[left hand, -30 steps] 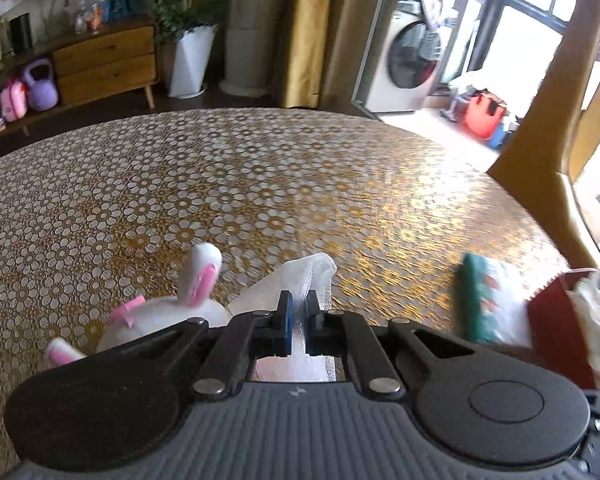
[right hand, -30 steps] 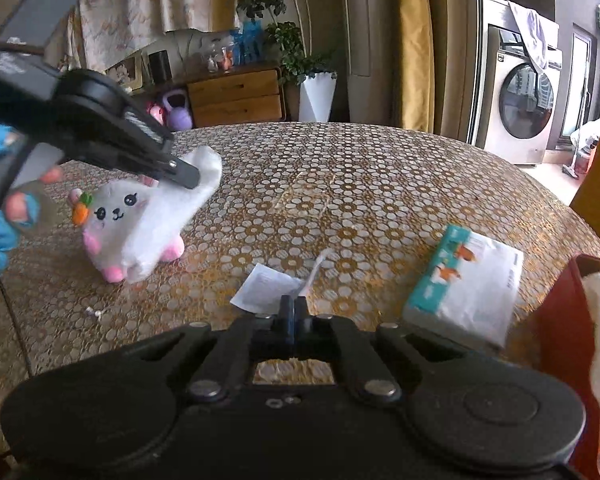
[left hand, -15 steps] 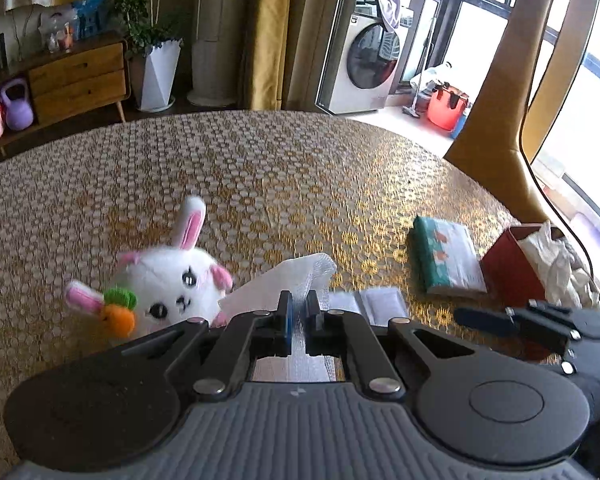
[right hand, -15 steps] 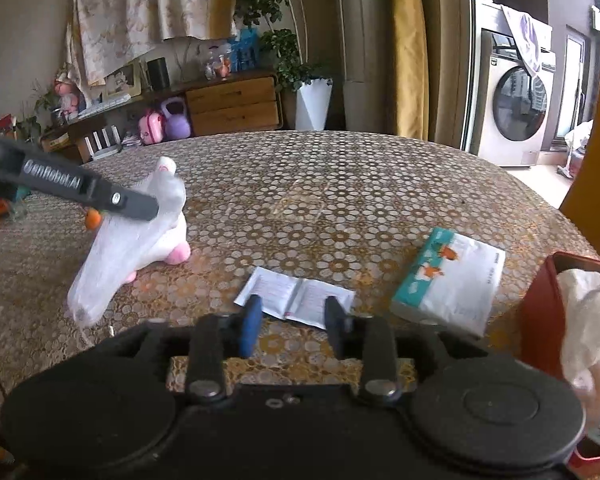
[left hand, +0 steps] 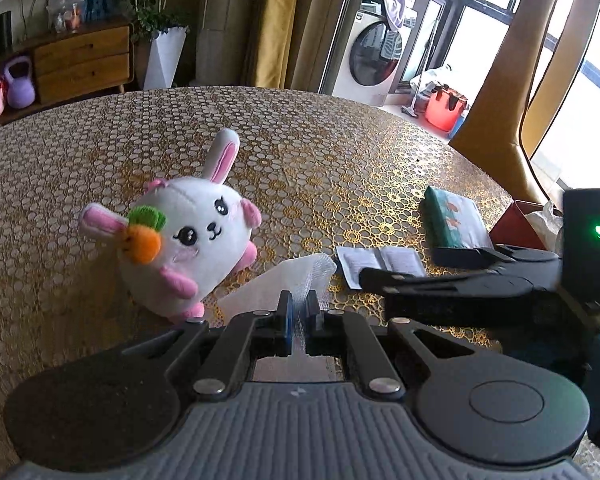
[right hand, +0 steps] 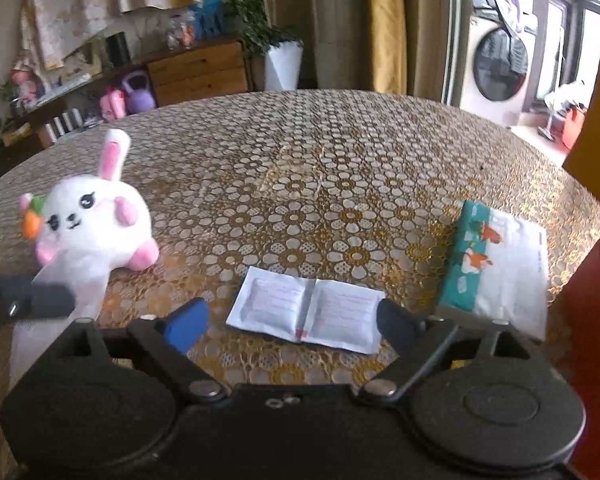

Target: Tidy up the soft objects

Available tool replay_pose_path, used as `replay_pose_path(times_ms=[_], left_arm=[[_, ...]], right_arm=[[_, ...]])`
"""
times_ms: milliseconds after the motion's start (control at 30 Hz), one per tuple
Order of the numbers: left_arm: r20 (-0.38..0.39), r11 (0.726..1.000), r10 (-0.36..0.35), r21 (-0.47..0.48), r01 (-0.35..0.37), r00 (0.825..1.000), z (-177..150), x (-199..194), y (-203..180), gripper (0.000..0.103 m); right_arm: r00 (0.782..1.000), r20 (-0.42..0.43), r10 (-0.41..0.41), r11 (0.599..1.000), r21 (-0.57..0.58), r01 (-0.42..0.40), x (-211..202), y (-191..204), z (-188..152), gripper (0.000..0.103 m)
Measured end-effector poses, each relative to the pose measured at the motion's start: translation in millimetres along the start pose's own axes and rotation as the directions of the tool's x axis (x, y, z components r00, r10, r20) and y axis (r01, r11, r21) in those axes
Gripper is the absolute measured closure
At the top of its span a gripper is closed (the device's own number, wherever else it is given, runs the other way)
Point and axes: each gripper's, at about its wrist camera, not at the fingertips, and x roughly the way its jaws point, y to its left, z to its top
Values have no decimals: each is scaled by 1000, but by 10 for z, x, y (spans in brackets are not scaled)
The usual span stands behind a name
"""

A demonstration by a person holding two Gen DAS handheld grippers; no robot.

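Observation:
My left gripper (left hand: pixel 299 316) is shut on a white mesh cloth (left hand: pixel 284 280) and holds it above the table; the cloth also shows at the left of the right wrist view (right hand: pixel 76 292). A white plush bunny (left hand: pixel 192 236) with pink ears and an orange carrot sits on the table, left of the cloth; it also shows in the right wrist view (right hand: pixel 92 224). My right gripper (right hand: pixel 292 320) is open and empty, just above a white twin sachet (right hand: pixel 308 312). The right gripper also shows in the left wrist view (left hand: pixel 452 280).
A teal and white tissue pack (right hand: pixel 496 264) lies right of the sachet. A red box (left hand: pixel 516 224) with crumpled white material stands at the table's right edge. The round table (right hand: pixel 340 160) has a gold floral cover. A yellow chair back (left hand: pixel 496 100) rises at the right.
My right gripper has opened wide and come down over the sachet. My left gripper has lifted the mesh cloth off the bunny and drawn it back, so the bunny shows whole.

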Motion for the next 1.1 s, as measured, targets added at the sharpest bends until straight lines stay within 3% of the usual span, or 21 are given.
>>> replay_pose_path(times_ms=[333,667,967,1000,1033,1100], left_arm=[[-14,999,-32,-21,32,999,-109,41,120,98],[-25,998,-47,-40,46,999,-153,62,149,98],[-30,998,-51,-49,49,998,-164,74,150,98],[-31,997,-51,-51,49,998,-167,78,151,98],[-33,997,-52,-53,50,998,-167,86,152,98],[-39,997,-52,-56,50,998,-167,102,150,98]], right_arm=[[994,-68,-84,996,3,85,289,138,21,6],[990,-54,-129,992,-17,129,331,186,-1,13],[992,-28,-122,991,-54,120,252,211,-9,44],[993,-23,-117,992,-57,116,242,210,-15,48],[994,-19,-108,992,-60,106,231,209,-20,60],[996,-15,-87,994,-71,85,219,228,-20,65]])
